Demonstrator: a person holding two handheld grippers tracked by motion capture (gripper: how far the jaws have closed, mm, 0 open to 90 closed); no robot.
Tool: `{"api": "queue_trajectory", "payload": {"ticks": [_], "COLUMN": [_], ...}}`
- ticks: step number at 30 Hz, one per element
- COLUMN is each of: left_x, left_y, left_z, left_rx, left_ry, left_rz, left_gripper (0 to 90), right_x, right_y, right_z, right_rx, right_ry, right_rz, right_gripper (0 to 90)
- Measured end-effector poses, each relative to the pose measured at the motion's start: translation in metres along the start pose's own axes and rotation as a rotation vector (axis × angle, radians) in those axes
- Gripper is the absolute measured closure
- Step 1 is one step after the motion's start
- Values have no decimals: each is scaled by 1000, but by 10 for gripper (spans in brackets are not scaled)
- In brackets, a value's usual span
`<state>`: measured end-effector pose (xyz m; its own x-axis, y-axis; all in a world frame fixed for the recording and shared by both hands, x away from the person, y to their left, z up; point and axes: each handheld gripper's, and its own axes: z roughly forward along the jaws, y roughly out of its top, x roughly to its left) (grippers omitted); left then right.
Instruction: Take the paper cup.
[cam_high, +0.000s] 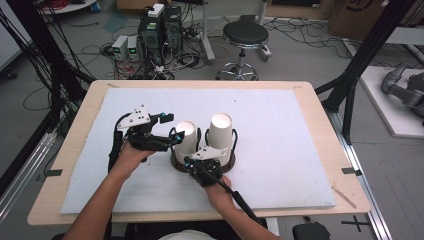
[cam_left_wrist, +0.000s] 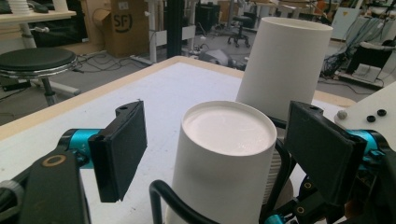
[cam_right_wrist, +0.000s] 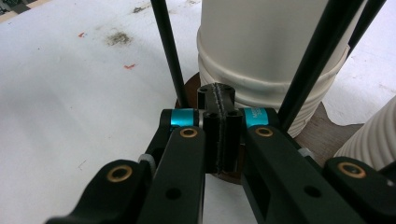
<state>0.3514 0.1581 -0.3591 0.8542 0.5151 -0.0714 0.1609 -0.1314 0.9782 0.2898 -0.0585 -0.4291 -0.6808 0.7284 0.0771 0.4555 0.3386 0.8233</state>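
Two upside-down stacks of white cups stand in a black wire holder on a brown round base at mid-table. The shorter stack is on the left and the taller stack on the right. My left gripper is open, one pad on each side of the shorter stack and apart from it. My right gripper is shut, low at the base's front edge, before a cup stack and the holder's rods.
A white mat covers most of the wooden table. Beyond the far edge stand a black stool and computer boxes among cables. Black frame posts rise at the right.
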Motion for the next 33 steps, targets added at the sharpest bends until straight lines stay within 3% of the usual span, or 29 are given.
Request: {"api": "queue_trajectory", "payload": {"ticks": [11,16,22,29,33], "left_x": [-3,-3,-4,-3,-4], "left_y": [-2,-2,0,8,17], "left_z": [10,12,11,5,1], "left_rx": [34,44,51,-8,-25], "left_ry": [-7,-17,-13,-21,-18], "left_rz": [11,28,42,20,30], "left_gripper": [214,349,357,360,360], "right_x": [-1,-1,-2,-3,-3], "right_y": [0,0,0,0,0], "right_z": [0,0,0,1,1], "right_rx": [3,2,6,4,6], "right_ry": [5,10,14,16,20], "right_rz": [-1,1,-4,-9,-8], "right_gripper": [900,900,900,900,900]}}
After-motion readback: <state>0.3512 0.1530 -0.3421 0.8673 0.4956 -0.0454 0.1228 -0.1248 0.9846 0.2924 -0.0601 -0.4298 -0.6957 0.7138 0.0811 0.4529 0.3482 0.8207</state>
